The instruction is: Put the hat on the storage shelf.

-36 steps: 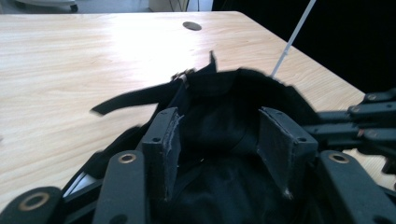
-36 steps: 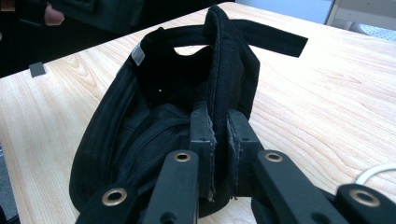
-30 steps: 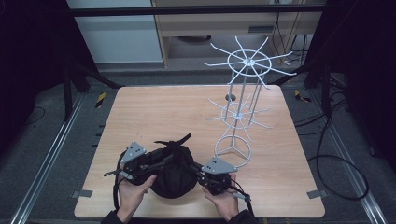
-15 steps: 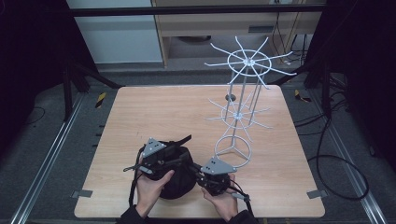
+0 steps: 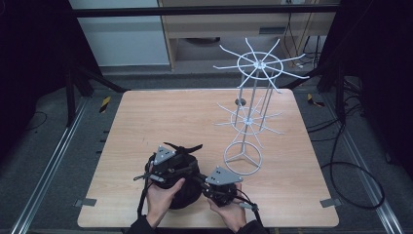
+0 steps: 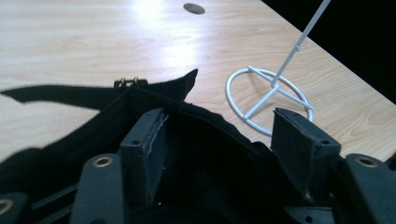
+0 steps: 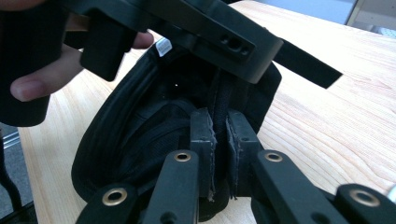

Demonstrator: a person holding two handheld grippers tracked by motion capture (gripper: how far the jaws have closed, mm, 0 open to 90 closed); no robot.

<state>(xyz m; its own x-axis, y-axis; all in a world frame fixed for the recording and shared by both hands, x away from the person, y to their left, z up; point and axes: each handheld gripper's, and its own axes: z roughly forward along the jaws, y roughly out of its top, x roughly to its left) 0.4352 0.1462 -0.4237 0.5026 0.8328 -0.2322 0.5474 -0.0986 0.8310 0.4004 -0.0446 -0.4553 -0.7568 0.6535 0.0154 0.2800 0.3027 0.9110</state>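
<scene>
Down at the table's [image 5: 146, 122] 6 o'clock edge, two hands work a black cap [image 5: 185, 192] that lies upside down on the light wood, its hollow facing up. From the high view, the left gripper [image 5: 168, 165] sits over the cap at about 11 o'clock of it, held by the person's left hand [image 5: 163, 195], while the right gripper [image 5: 216, 187] meets the cap's rim at 3 o'clock, with the right hand [image 5: 226, 212] behind it. Seen along the right gripper [image 7: 219, 135], the jaws are pressed together on a fold of the cap's rim [image 7: 219, 100], the fabric pinched between the two pads. Seen along the left gripper [image 6: 224, 140], the jaws stand well apart over the cap's opening [image 6: 205, 154], one pad inside the hollow near the rim and nothing clamped between them. The cap's black strap [image 5: 182, 147] fans out at 12 o'clock. A white wire rack [image 5: 248, 122] stands upright near the cap at 2 o'clock, its ring base [image 6: 268, 100] flat on the wood, apart from the fabric.
</scene>
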